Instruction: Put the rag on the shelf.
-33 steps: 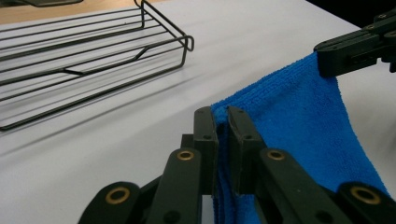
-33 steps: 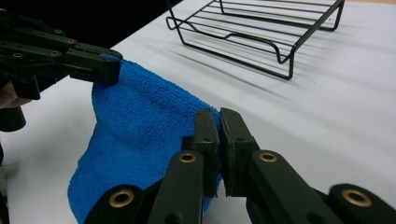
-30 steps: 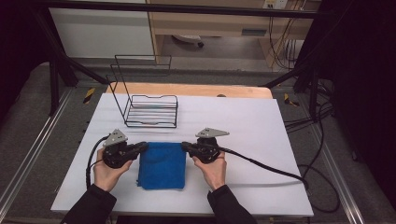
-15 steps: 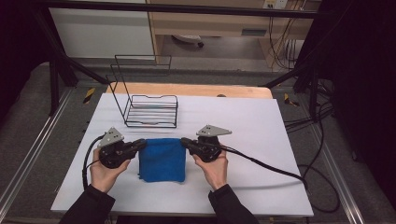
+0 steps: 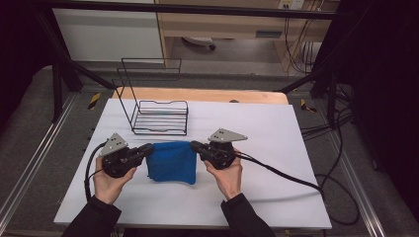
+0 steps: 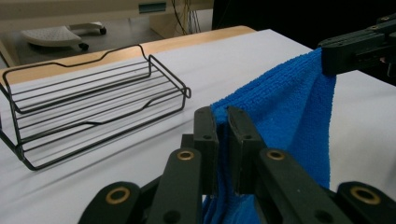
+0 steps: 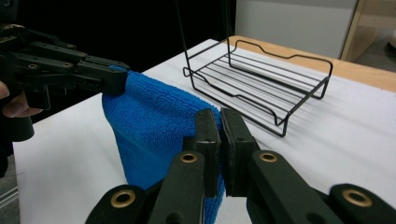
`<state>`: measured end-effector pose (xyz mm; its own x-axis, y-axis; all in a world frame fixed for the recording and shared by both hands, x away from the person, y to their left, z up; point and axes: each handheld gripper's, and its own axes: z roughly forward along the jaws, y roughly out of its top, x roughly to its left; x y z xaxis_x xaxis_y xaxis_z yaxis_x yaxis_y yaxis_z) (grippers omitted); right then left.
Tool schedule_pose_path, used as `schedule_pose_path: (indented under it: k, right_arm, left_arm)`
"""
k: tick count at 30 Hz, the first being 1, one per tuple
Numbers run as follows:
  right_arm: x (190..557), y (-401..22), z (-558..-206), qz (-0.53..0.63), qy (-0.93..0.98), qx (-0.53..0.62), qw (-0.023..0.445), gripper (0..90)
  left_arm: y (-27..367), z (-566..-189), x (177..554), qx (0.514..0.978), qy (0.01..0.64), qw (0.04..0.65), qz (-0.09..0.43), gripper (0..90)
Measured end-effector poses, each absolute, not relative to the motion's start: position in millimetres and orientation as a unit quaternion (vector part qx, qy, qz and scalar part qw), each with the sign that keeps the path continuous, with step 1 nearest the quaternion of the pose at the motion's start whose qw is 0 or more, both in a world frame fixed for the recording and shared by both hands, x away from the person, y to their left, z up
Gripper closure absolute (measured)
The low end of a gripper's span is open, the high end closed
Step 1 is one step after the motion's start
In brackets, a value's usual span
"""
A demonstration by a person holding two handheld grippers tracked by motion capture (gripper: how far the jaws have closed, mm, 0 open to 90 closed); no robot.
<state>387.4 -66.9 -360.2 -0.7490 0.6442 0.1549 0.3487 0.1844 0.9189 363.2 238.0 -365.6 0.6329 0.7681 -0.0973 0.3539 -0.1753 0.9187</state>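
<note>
Both grippers are pinching the blue microfiber cloth [image 5: 171, 161] by its top corners: the left gripper [image 5: 146, 150] has its jaws pressed together on the near-left corner, the right gripper [image 5: 196, 147] is clamped tight on the other, and the cloth hangs between them just above the white table [image 5: 276, 148], its lower hem draping toward the person. The job here looks like a two-handed lift and carry, so the trick is level hands and a taut top edge; let one corner sag and the fabric bunches. In the left gripper view the cloth [image 6: 289, 107] stretches across to the far jaws, nicely flat. Watch the wire rack [image 5: 160, 116] just beyond the cloth: its front rail sits near, and its tall back frame stands behind, so any forward move should clear that rail from above. To the right the tabletop lies bare and roomy; the trailing cable [image 5: 281, 173] runs off that way.
</note>
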Motion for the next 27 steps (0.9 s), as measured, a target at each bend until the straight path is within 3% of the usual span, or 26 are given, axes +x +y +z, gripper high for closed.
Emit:
schedule_pose_path:
  k: [27]
  right_arm:
    - [383.9,-61.7,-334.9,0.575,0.743,0.303,0.162,86.9]
  left_arm:
    - [243.5,-343.2,358.5,0.706,0.372,0.554,0.24,83.3]
